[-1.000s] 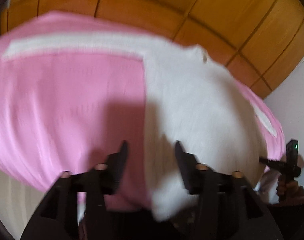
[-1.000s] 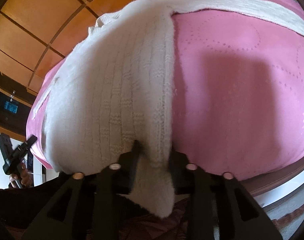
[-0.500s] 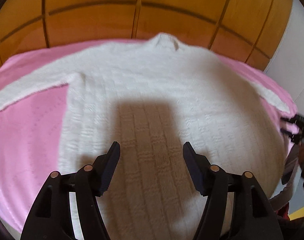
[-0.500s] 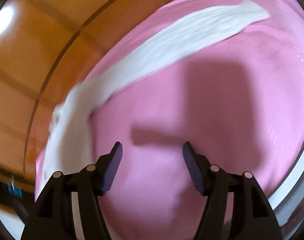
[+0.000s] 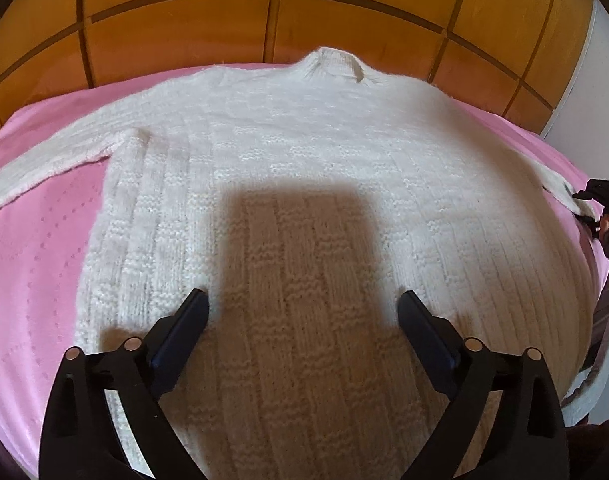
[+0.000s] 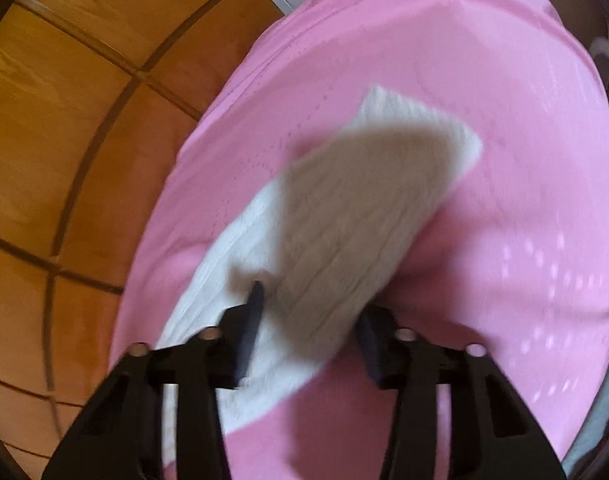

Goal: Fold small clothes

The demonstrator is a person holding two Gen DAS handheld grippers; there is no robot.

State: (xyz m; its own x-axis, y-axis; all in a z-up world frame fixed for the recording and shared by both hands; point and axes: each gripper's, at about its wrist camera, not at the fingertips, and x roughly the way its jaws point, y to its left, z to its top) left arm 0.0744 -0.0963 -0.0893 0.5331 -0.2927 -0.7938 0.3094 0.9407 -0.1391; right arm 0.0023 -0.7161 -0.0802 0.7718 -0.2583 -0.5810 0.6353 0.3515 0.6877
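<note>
The white knitted sweater (image 5: 304, 184) lay spread flat, collar toward the top of the frame, on the pink bed cover (image 5: 32, 264), with a wooden panelled headboard (image 5: 176, 36) behind it; the flat lay, both sleeves out sideways, suits a fold that has not yet begun. In the left wrist view the left tongs (image 5: 302, 308) stood wide apart at the lower centre of the frame, holding nothing, above the lower body of the sweater, apparently poised over the hem region. In the right wrist view, which was blurred, the right tongs (image 6: 310, 312) sat at the lower centre with one sleeve (image 6: 344, 216) running from between them up toward the centre right of the frame. The jaws appeared part open around the sleeve; whether they gripped it could not be determined. In my judgement the sleeve was being taken so as to fold it inward across the body.
</note>
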